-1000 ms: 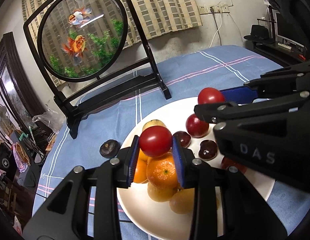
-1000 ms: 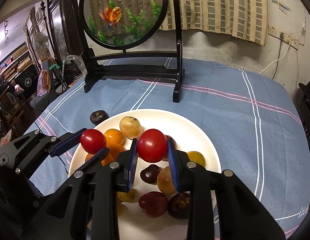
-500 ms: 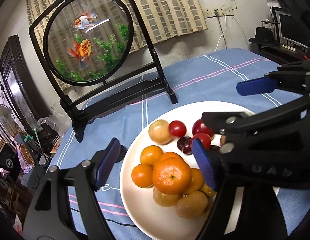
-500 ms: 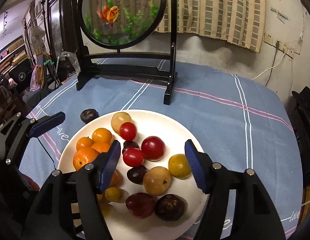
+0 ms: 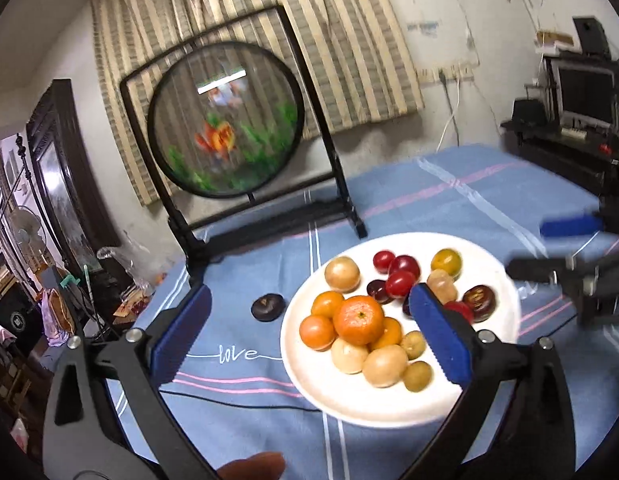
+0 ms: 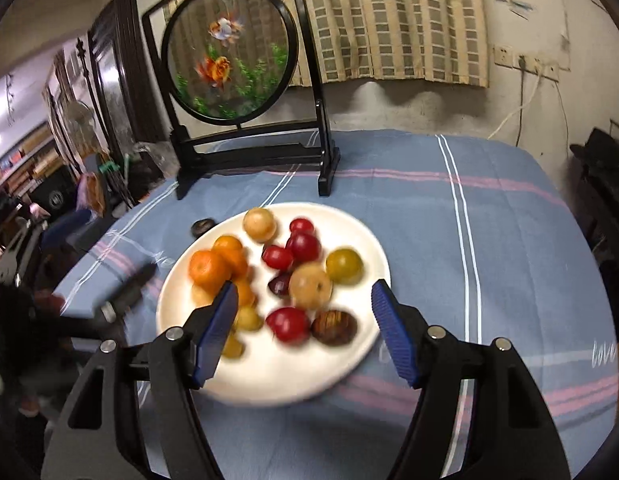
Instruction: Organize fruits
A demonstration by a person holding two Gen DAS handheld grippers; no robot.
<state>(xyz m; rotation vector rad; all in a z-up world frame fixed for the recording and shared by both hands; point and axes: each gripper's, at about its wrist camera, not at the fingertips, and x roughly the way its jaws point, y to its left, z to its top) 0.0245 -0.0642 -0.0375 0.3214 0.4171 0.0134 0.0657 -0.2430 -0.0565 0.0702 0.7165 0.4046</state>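
A white plate (image 5: 349,396) (image 6: 269,384) on the blue cloth holds several fruits: oranges (image 5: 358,320) (image 6: 207,271), red tomatoes (image 5: 400,283) (image 6: 277,258), tan and yellow-green round fruits and dark plums. My left gripper (image 5: 309,336) is open and empty, raised above the plate's left side. My right gripper (image 6: 303,336) is open and empty above the plate's near edge; it also shows blurred at the right of the left wrist view (image 5: 569,248). One dark fruit (image 5: 268,307) (image 6: 202,225) lies on the cloth left of the plate.
A black stand with a round goldfish screen (image 5: 225,120) (image 6: 229,48) stands at the back of the table. A black cable (image 5: 237,400) runs across the cloth near the front. Furniture and clutter sit off the table's left edge.
Both grippers opened and let their red tomatoes go onto the plate. Both have then pulled back and up from the plate.
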